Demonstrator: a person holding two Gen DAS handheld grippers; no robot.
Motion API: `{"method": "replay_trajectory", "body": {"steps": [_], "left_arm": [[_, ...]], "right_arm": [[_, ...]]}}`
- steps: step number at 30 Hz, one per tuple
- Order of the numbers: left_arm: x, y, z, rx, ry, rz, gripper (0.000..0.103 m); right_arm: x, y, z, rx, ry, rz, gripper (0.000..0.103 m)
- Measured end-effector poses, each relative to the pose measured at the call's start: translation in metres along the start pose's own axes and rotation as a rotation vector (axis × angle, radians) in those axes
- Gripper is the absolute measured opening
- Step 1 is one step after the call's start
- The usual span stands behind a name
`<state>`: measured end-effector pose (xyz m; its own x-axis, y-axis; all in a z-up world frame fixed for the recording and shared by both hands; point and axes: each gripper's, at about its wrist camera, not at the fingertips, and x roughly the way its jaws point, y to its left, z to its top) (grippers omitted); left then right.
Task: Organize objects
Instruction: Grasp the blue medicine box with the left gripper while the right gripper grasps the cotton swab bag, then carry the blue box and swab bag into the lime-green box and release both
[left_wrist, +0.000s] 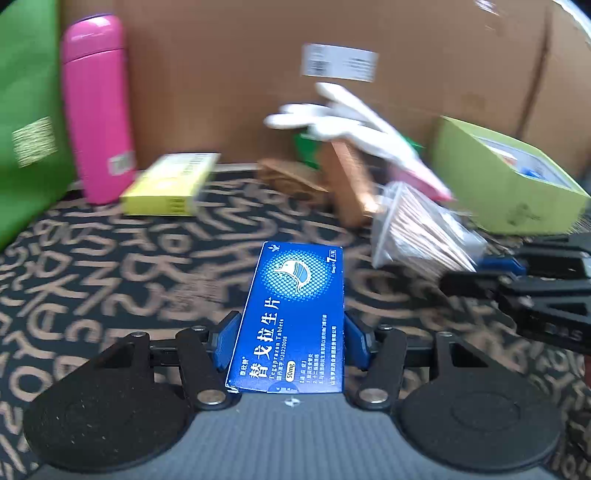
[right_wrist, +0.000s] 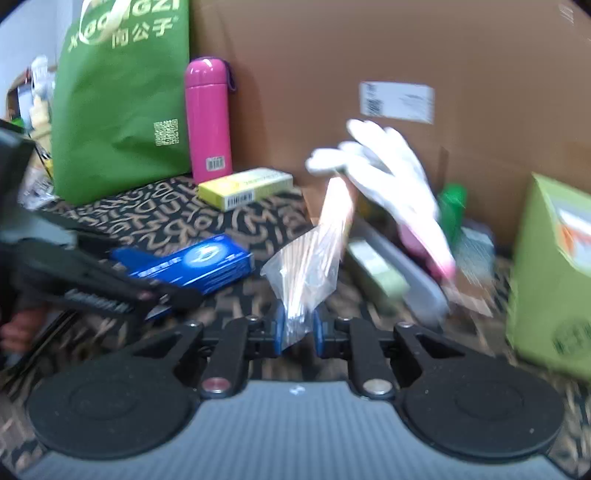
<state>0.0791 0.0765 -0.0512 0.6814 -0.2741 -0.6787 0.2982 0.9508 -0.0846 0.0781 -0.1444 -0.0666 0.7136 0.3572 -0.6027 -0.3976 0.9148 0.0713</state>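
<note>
From the left wrist, the surface is a dark mat (left_wrist: 110, 266) printed with tan letters, backed by a large cardboard box (left_wrist: 240, 92) that fills the far side. The left gripper (left_wrist: 291, 341) has its blue pads pressed on the sides of a blue medicine box (left_wrist: 295, 314), which juts forward from between the jaws. Far ahead to the left of the jaws stand a green bag (left_wrist: 26, 122) and a pink bottle (left_wrist: 98, 110), with a yellow box (left_wrist: 170, 184) lying just beside the bottle. Ahead to the right, a white glove (left_wrist: 347, 118) lies over wooden pieces, and an open light-green carton (left_wrist: 506, 184) holds printed packets, too blurred to name.

From the right wrist, the same mat (right_wrist: 221, 221) and cardboard box (right_wrist: 332, 55) show. The right gripper (right_wrist: 300, 332) stands narrow, pinching a clear bag of thin sticks (right_wrist: 306, 266) that rises straight ahead of its jaws. Left of them lies the blue medicine box (right_wrist: 207, 262) in the left gripper (right_wrist: 162, 302).
</note>
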Motion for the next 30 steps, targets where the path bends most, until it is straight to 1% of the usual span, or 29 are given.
{"method": "replay_trajectory", "body": {"steps": [4,5,6,7,8,9,11,12,13,14,15,17,20,22,23,24,25,26,30], "left_arm": [[0.000,-0.033,-0.006,0.041,0.016,-0.080,0.062],[0.001,-0.039,-0.007,0.046,0.014,-0.078,0.063],[0.002,-0.045,-0.007,0.052,0.012,-0.065,0.069],[0.003,-0.050,-0.008,0.060,0.011,-0.047,0.073],[0.006,-0.054,-0.008,0.068,0.009,-0.027,0.078],[0.008,-0.056,-0.009,0.074,0.011,-0.001,0.078],[0.011,-0.060,-0.008,0.090,0.011,0.039,0.078],[0.011,-0.060,-0.007,0.094,0.009,0.041,0.076],[0.010,-0.060,-0.006,0.091,0.012,0.033,0.072],[0.010,-0.059,-0.006,0.086,0.016,0.017,0.064],[0.009,-0.059,-0.005,0.084,0.021,0.008,0.063],[0.009,-0.063,-0.004,0.087,0.021,0.014,0.064],[0.014,-0.067,-0.005,0.102,0.022,0.039,0.073],[0.015,-0.067,-0.005,0.100,0.010,0.047,0.074],[0.015,-0.067,-0.005,0.092,0.010,0.047,0.073],[0.015,-0.066,-0.005,0.088,0.010,0.043,0.069],[0.014,-0.066,-0.005,0.085,0.006,0.039,0.064],[0.013,-0.066,-0.005,0.088,0.003,0.038,0.061],[0.010,-0.067,-0.005,0.079,0.009,0.040,0.061]], "right_arm": [[-0.042,-0.021,-0.026,0.090,0.059,-0.007,0.018],[-0.048,-0.024,-0.030,0.095,0.073,-0.024,0.021],[-0.054,-0.025,-0.033,0.085,0.069,-0.056,0.032],[-0.058,-0.024,-0.035,0.065,0.062,-0.087,0.039],[-0.061,-0.022,-0.036,0.041,0.053,-0.117,0.048],[-0.062,-0.020,-0.036,0.013,0.036,-0.143,0.049],[-0.060,-0.016,-0.034,-0.023,0.014,-0.144,0.050],[-0.058,-0.013,-0.033,-0.032,0.008,-0.133,0.050],[-0.054,-0.012,-0.032,-0.042,0.007,-0.121,0.050],[-0.050,-0.010,-0.032,-0.053,0.009,-0.115,0.050],[-0.046,-0.010,-0.031,-0.063,0.014,-0.112,0.050],[-0.038,-0.010,-0.031,-0.061,0.023,-0.104,0.050],[-0.028,-0.015,-0.033,-0.038,0.046,-0.101,0.049],[-0.025,-0.020,-0.036,-0.015,0.053,-0.080,0.049],[-0.024,-0.022,-0.037,-0.005,0.052,-0.073,0.042],[-0.025,-0.023,-0.038,0.003,0.044,-0.075,0.035],[-0.026,-0.024,-0.038,0.006,0.037,-0.071,0.033],[-0.027,-0.024,-0.038,0.012,0.030,-0.067,0.030],[-0.030,-0.024,-0.039,0.011,0.012,-0.053,0.025]]}}
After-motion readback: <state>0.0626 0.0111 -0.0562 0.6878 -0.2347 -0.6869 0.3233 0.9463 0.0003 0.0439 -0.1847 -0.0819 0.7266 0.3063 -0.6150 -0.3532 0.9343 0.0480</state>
